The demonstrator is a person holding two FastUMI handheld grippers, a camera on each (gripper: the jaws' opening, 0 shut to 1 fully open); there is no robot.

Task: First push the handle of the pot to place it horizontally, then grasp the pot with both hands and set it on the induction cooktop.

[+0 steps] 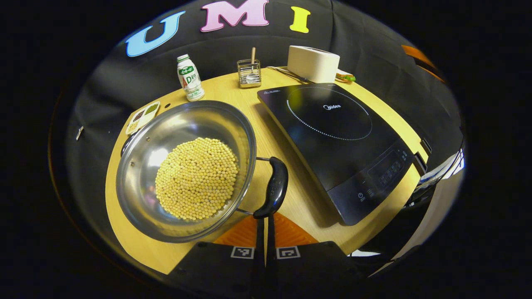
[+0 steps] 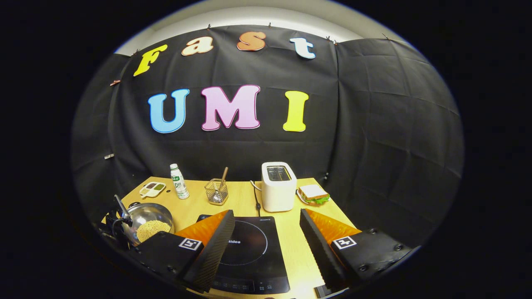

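A steel pot (image 1: 141, 166) full of yellow beans (image 1: 195, 178) stands on the left half of the wooden table (image 1: 291, 199). Its black handle (image 1: 272, 187) sticks out on the side towards the black induction cooktop (image 1: 332, 137). My left gripper (image 1: 264, 224) is shut, its tips right at the near end of that handle with nothing between them. In the right gripper view the pot (image 2: 145, 216) sits at the far left. My right gripper (image 2: 266, 220) hangs wide open above the near part of the cooktop (image 2: 245, 249), holding nothing.
Along the back of the table stand a small milk bottle (image 1: 190, 79), a wire basket (image 1: 249, 74) with a utensil, a white toaster (image 1: 312, 63) and a sandwich (image 2: 314, 194). A little sauce dish (image 1: 142, 117) lies behind the pot.
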